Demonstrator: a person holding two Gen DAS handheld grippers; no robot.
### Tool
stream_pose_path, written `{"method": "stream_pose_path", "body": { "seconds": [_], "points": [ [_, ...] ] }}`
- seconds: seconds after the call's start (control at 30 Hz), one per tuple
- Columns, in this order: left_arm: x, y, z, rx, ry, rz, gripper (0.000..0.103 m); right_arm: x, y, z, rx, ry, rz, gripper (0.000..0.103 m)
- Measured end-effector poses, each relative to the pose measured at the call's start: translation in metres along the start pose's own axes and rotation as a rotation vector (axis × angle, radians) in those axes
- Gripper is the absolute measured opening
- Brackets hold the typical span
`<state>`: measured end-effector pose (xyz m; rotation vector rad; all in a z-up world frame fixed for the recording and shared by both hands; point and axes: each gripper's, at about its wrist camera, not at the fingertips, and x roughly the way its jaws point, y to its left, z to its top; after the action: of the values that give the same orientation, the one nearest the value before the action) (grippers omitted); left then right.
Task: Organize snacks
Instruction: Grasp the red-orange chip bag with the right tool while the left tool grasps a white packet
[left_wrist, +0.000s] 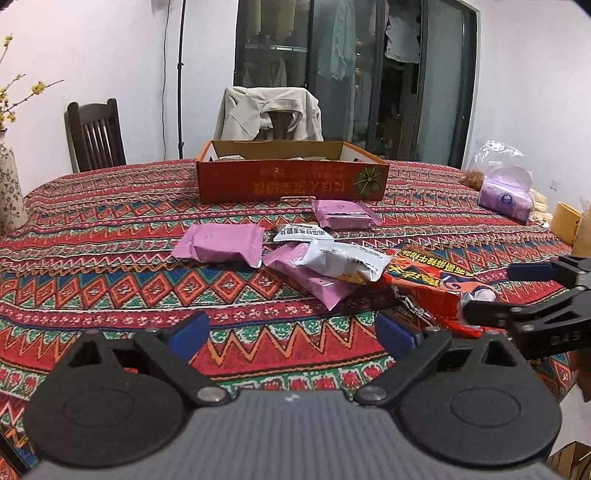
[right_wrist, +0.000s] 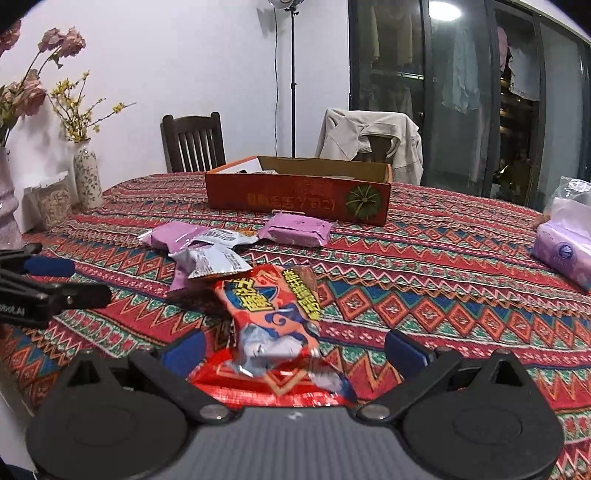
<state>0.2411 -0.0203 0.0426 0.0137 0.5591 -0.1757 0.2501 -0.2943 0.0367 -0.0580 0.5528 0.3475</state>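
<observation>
White walls and dark glass doors with hanging clothes stand behind a table (left_wrist: 92, 229) covered in a red patterned cloth. Near its far side sits an open orange cardboard box (left_wrist: 291, 181), with a jacket-draped chair (left_wrist: 269, 114) behind it. In front of the box lie loose snacks: a pink packet (left_wrist: 343, 214) closest to it, another pink packet (left_wrist: 221, 243) to the left, a small white packet (left_wrist: 301, 232) between them, and a larger white packet (left_wrist: 351, 260) resting on a third pink packet (left_wrist: 314, 284). A big red-orange snack bag (right_wrist: 273, 306) lies nearest the person, to the right of that pile.

The left gripper (left_wrist: 291, 332) hovers over bare cloth with its blue-padded fingers (left_wrist: 190, 330) spread wide and nothing between them. The right gripper (right_wrist: 293, 350) is also spread wide, the red-orange bag lying between its fingers (right_wrist: 404, 352) without either pad pressing on it. A purple tissue pack (left_wrist: 506, 199) sits at the table's right edge, and a floral vase (right_wrist: 88, 177) at the left.
</observation>
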Motion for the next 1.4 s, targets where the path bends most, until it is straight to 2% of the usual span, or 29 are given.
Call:
{"method": "stream_pose_path", "body": {
  "seconds": [0.1, 0.2, 0.23, 0.33, 0.43, 0.5, 0.6, 0.7, 0.8, 0.87, 0.93, 0.97, 1.0, 1.03, 1.1, 1.13, 1.23, 1.3, 1.4],
  "points": [
    [0.009, -0.005, 0.007, 0.001, 0.009, -0.03, 0.098, 0.017, 0.005, 0.004, -0.012, 0.011, 0.008, 0.103],
    [0.02, -0.013, 0.02, -0.013, 0.018, -0.093, 0.098, 0.034, 0.009, 0.008, -0.027, 0.025, 0.02, 0.097],
    [0.024, -0.015, 0.023, -0.023, 0.022, -0.118, 0.098, 0.04, 0.009, 0.01, -0.028, 0.036, 0.015, 0.092],
    [0.048, -0.027, 0.037, -0.054, 0.05, -0.177, 0.098, 0.05, -0.003, 0.017, -0.013, 0.031, -0.046, 0.091],
    [0.076, -0.041, 0.049, -0.064, 0.087, -0.185, 0.098, 0.056, -0.024, 0.021, 0.013, 0.027, -0.122, 0.091],
    [0.094, -0.046, 0.056, -0.081, 0.111, -0.184, 0.098, 0.058, -0.039, 0.021, 0.032, 0.03, -0.142, 0.091],
    [0.117, -0.05, 0.062, -0.1, 0.146, -0.17, 0.098, 0.058, -0.059, 0.018, 0.075, 0.032, -0.118, 0.091],
    [0.129, -0.059, 0.068, -0.058, 0.139, -0.13, 0.099, 0.061, -0.07, 0.015, 0.109, 0.049, -0.093, 0.092],
    [0.133, -0.068, 0.069, -0.007, 0.142, -0.14, 0.097, 0.065, -0.077, 0.015, 0.129, 0.058, -0.041, 0.092],
    [0.132, -0.074, 0.066, 0.042, 0.139, -0.133, 0.09, 0.069, -0.077, 0.017, 0.101, 0.064, -0.053, 0.091],
    [0.13, -0.081, 0.06, 0.107, 0.124, -0.085, 0.075, 0.074, -0.08, 0.02, 0.098, 0.076, -0.037, 0.091],
    [0.128, -0.085, 0.057, 0.152, 0.122, -0.055, 0.071, 0.078, -0.082, 0.02, 0.105, 0.093, -0.019, 0.092],
    [0.126, -0.087, 0.055, 0.19, 0.119, -0.038, 0.064, 0.081, -0.081, 0.021, 0.099, 0.104, -0.015, 0.09],
    [0.123, -0.089, 0.053, 0.222, 0.118, -0.024, 0.057, 0.081, -0.079, 0.022, 0.084, 0.099, -0.015, 0.084],
    [0.116, -0.09, 0.049, 0.265, 0.119, -0.024, 0.054, 0.083, -0.076, 0.023, 0.055, 0.103, -0.013, 0.078],
    [0.114, -0.09, 0.047, 0.279, 0.12, -0.031, 0.054, 0.083, -0.074, 0.023, 0.045, 0.102, -0.012, 0.071],
    [0.109, -0.089, 0.039, 0.326, 0.106, -0.026, 0.053, 0.083, -0.072, 0.023, 0.039, 0.096, -0.012, 0.063],
    [0.105, -0.09, 0.036, 0.344, 0.105, -0.011, 0.049, 0.081, -0.072, 0.023, 0.038, 0.091, -0.021, 0.061],
    [0.096, -0.082, 0.038, 0.301, 0.097, -0.036, 0.042, 0.076, -0.067, 0.021, 0.034, 0.089, -0.043, 0.059]
  ]
}}
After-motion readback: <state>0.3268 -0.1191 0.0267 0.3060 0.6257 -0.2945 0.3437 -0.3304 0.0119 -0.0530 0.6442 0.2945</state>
